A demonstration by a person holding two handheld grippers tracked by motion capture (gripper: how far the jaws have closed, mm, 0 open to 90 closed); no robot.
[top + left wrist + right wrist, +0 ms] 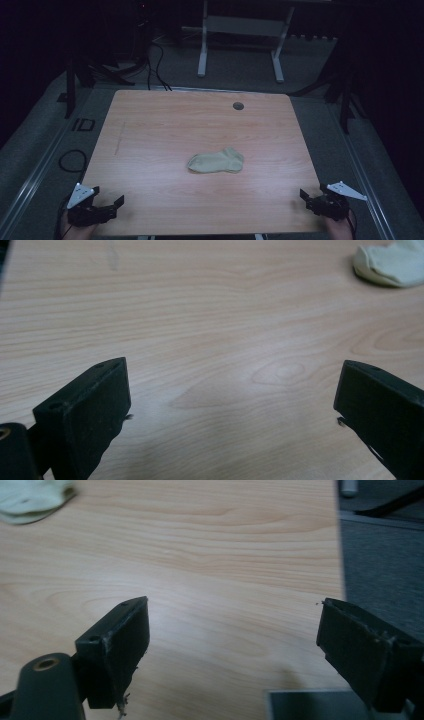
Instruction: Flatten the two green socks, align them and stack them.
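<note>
Sock (pixel 216 162) is seen flat mid-table (pixel 150 130), long axis running left-right; left gripper (pixel 107 206) and right gripper (pixel 312 198), both empty with jaws spread, are held at near corners, roughly equally distant

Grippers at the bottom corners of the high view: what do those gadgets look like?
Each gripper, left and right, is black with two blocky jaws bearing small screw holes. A pale grey three-cornered plate sits on top of each. A dark cable loops on the floor near the left one.

Dim lab — bare wooden table (pixel 150 125), floor cables (pixel 159 67).
</note>
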